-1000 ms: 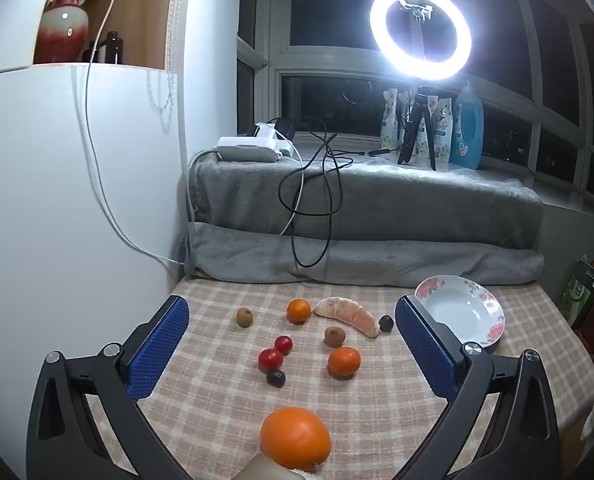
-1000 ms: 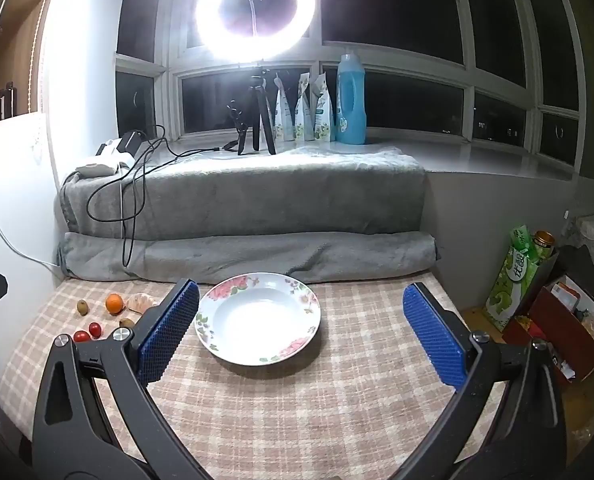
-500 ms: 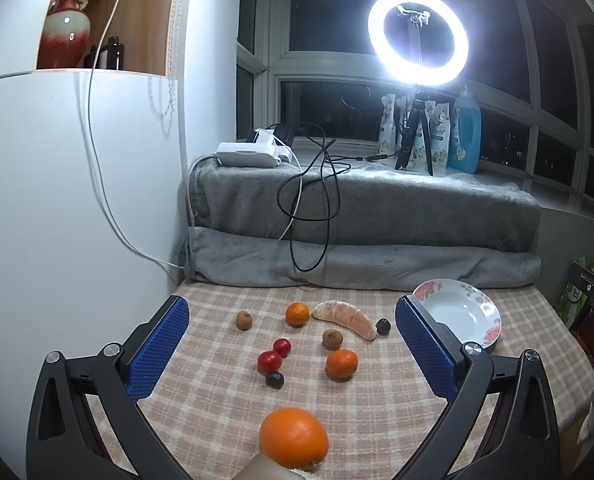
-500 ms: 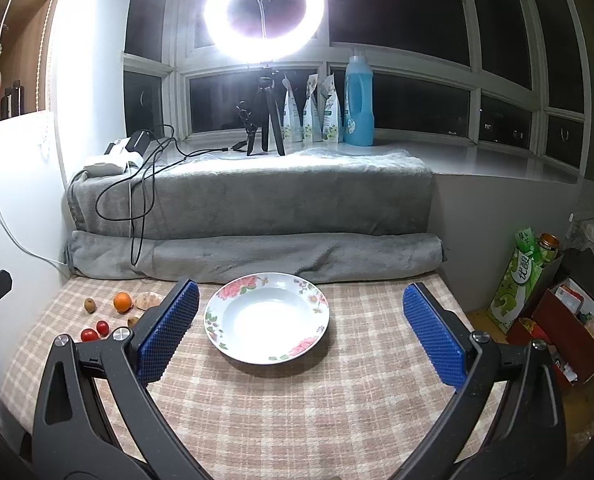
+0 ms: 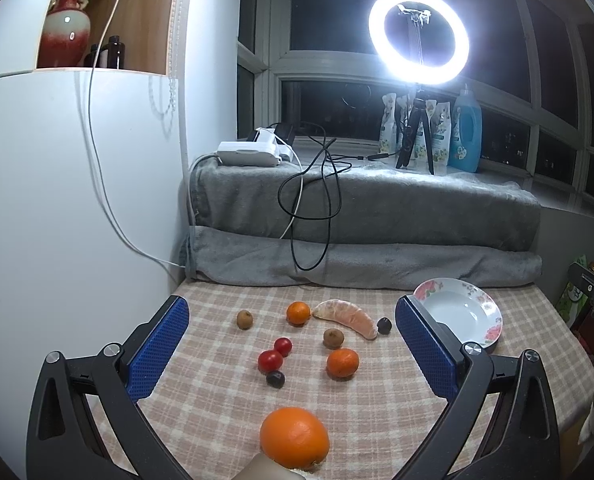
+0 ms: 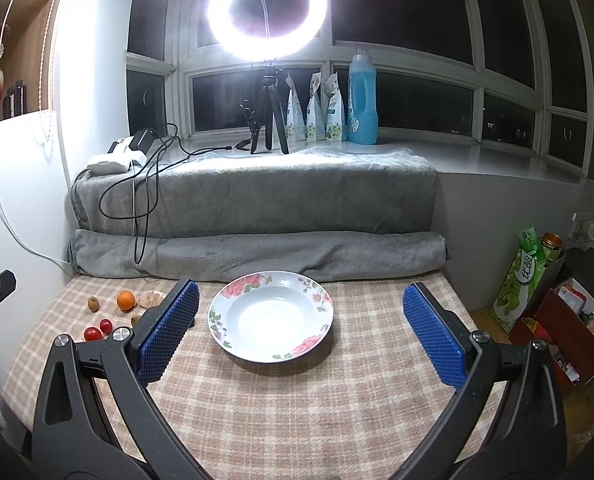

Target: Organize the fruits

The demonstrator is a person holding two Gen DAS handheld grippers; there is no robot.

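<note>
Ten loose fruits lay on the checked tablecloth, none yet in the plate; both claws stood wide apart and held nothing. Left claw: big orange just below and nearest; two tomatoes and a dark berry between its pads; small orange, peeled segment and further small fruits ahead; plate behind its right pad. Right claw: plate squarely between its pads, fruits off beyond its left pad. Change from the earlier pictures: slight only; the fruits had sat a little lower in the left view and the plate had drifted rightward in the right view; nothing on the table had moved. Judgement: sorting not begun.
</note>
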